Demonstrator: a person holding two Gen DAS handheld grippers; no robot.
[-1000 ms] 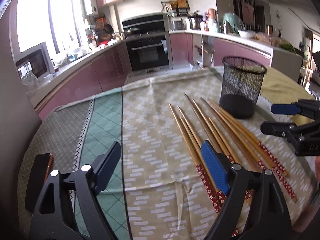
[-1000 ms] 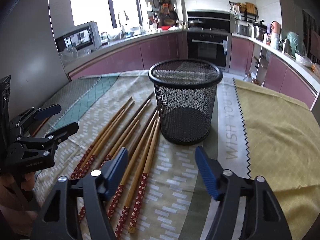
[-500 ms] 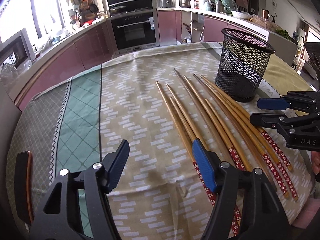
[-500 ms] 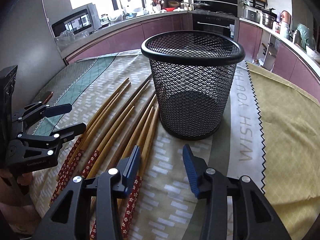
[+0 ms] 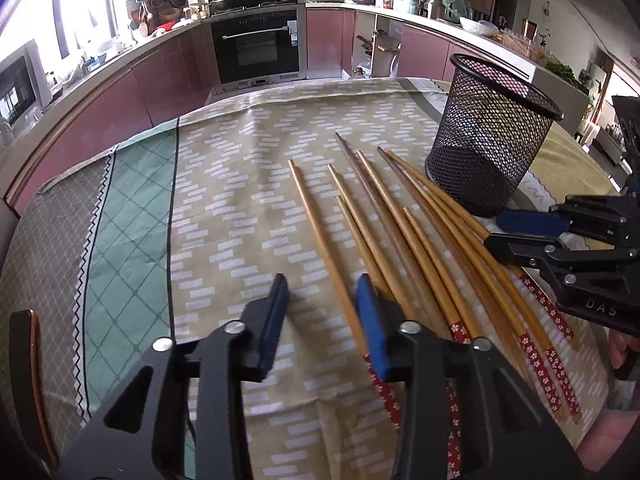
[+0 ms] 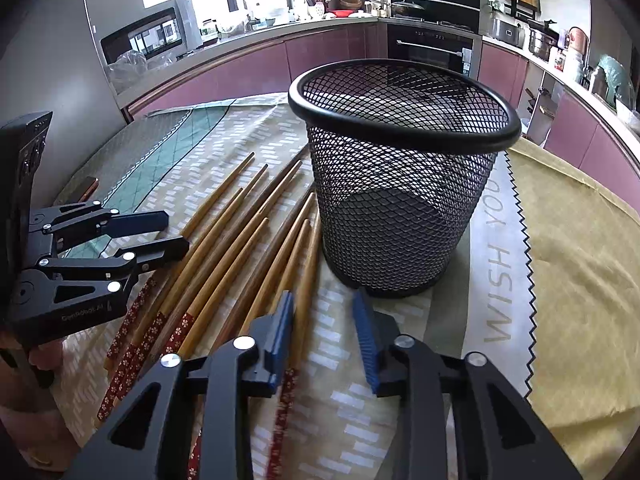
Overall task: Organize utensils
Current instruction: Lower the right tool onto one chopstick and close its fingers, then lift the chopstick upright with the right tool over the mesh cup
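Note:
Several wooden chopsticks (image 5: 404, 232) with red flowered ends lie side by side on the tablecloth, also in the right wrist view (image 6: 240, 248). An empty black mesh holder (image 5: 486, 136) stands upright at their far right, close in the right wrist view (image 6: 400, 184). My left gripper (image 5: 322, 292) is open and empty, low over the cloth, straddling the leftmost chopstick. My right gripper (image 6: 324, 308) is open and empty, straddling the rightmost chopstick just before the holder's base. Each gripper shows in the other's view, the right one (image 5: 516, 232) and the left one (image 6: 168, 232).
A patterned tablecloth (image 5: 224, 200) covers the round table, with a green checked band on the left and a yellow part (image 6: 580, 260) on the right. A dark phone-like object (image 5: 24, 360) lies at the left edge. Kitchen counters and an oven stand behind.
Both grippers have narrowed their jaws and moved forward and lower toward the chopsticks. The right gripper has come closer to the mesh holder.

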